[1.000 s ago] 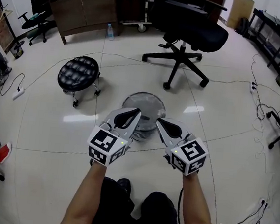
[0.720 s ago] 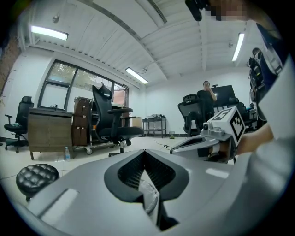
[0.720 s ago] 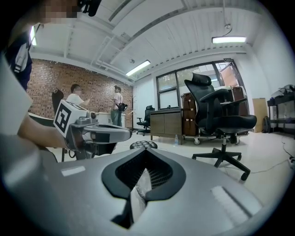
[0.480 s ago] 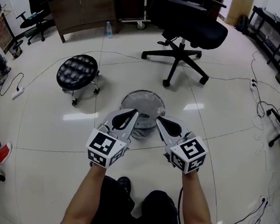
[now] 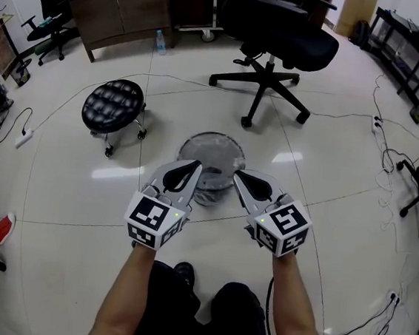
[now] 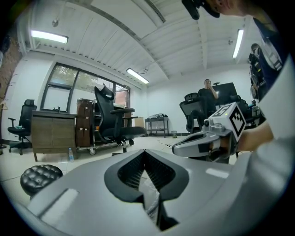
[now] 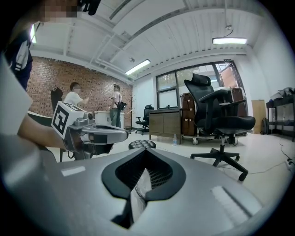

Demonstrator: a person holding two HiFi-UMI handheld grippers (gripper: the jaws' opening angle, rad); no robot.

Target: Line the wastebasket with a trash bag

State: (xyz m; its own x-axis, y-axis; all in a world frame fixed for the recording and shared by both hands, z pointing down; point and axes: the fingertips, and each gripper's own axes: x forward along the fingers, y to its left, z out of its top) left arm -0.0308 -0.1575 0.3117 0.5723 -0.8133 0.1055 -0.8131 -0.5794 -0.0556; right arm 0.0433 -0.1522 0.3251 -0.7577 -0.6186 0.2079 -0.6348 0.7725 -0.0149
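A round wire-mesh wastebasket (image 5: 212,156) stands on the glossy floor right in front of me. Thin translucent trash bag film (image 5: 211,188) lies over its near rim. My left gripper (image 5: 197,168) and right gripper (image 5: 237,176) hover side by side above that near rim, tips pointing away from me. In the left gripper view, the left gripper (image 6: 146,153) is shut with a strip of the bag film (image 6: 150,198) pinched between the pads. The right gripper (image 7: 146,152) is likewise shut on a strip of film (image 7: 137,196). Most of the bag is hidden under the grippers.
A black office chair (image 5: 282,40) stands beyond the basket and a black tufted stool (image 5: 112,106) to its left. Behind them are a wooden cabinet (image 5: 118,8) and a water bottle (image 5: 161,43). Cables (image 5: 388,171) trail on the right. My shoes (image 5: 183,275) are below.
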